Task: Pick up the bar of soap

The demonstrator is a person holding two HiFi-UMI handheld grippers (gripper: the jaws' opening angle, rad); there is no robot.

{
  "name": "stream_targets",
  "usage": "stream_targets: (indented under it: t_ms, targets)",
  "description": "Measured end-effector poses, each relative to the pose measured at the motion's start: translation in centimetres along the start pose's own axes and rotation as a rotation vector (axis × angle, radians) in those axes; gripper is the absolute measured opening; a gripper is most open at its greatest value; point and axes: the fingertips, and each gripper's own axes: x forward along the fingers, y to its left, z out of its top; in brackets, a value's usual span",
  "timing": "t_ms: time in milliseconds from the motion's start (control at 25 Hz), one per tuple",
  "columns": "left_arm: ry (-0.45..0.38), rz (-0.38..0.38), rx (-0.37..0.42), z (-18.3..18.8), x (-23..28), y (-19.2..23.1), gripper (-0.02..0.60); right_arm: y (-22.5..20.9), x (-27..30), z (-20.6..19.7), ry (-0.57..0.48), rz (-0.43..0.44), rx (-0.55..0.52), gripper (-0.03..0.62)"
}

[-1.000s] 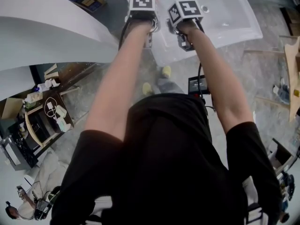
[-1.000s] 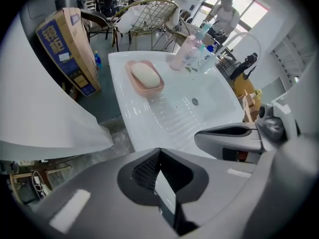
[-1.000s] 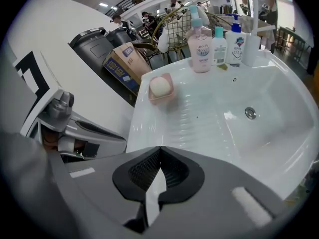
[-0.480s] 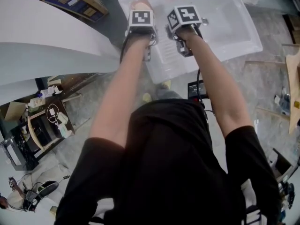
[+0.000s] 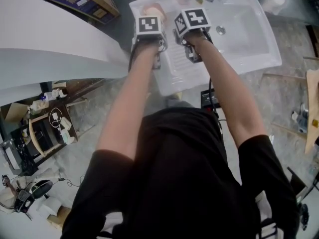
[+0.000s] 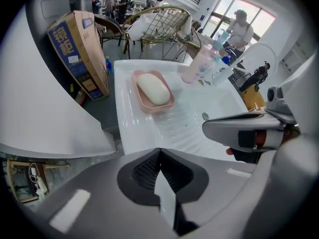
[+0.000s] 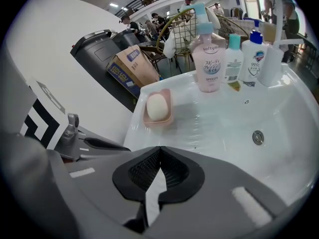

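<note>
Bar of soap (image 6: 153,88) — white, smooth oval, lying in a pink soap dish (image 6: 158,108) on the sink's (image 7: 224,128) far left corner ledge. Probably light, stiff and slippery; best pinched across its narrow sides at mid-length, above the dish rim. Left gripper (image 6: 158,151) and right gripper (image 7: 159,151) — both pressed together, empty, over the sink's near edge.

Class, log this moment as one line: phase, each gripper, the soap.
phase: pre-grasp | left gripper: shut, empty | right gripper: shut, empty | bar of soap: in pink dish on sink, untouched
</note>
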Motion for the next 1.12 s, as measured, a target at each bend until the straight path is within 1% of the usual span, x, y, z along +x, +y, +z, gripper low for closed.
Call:
stream_targets:
  t_ms: [120,240,320,600,760,1040,1120]
  targets:
    - [0.001,-0.012,-0.016,0.4,-0.2,0.2,-0.002,0.5,0.3,0.6,0.001,0.010,-0.006,0.014]
    - [-0.010,-0.012,0.003,1.5,-0.4,1.0,-0.002,1.2,0.9,1.6,-0.002,0.008,-0.008,0.015]
    - [-0.013,-0.016,0.017,2.2,-0.3,1.9,-0.002,1.8,1.6,2.2,-0.003,0.001,-0.005,0.015]
    - [-0.020,-0.042,0.027,5.0,-0.5,4.6,-0.002,3.3,2.5,5.2,-0.010,-0.041,0.007,0.015]
    - [-0.022,-0.063,0.040,6.6,-0.5,5.0,-0.002,3.1,2.7,6.6,-0.021,-0.061,0.019,0.015]
    - [-0.027,-0.075,0.060,8.7,0.0,5.8,-0.002,1.9,3.5,8.3,-0.037,-0.079,0.051,0.015]
    - [-0.025,-0.071,0.059,9.2,0.0,6.4,-0.002,1.8,4.0,8.7,-0.036,-0.076,0.052,0.029]
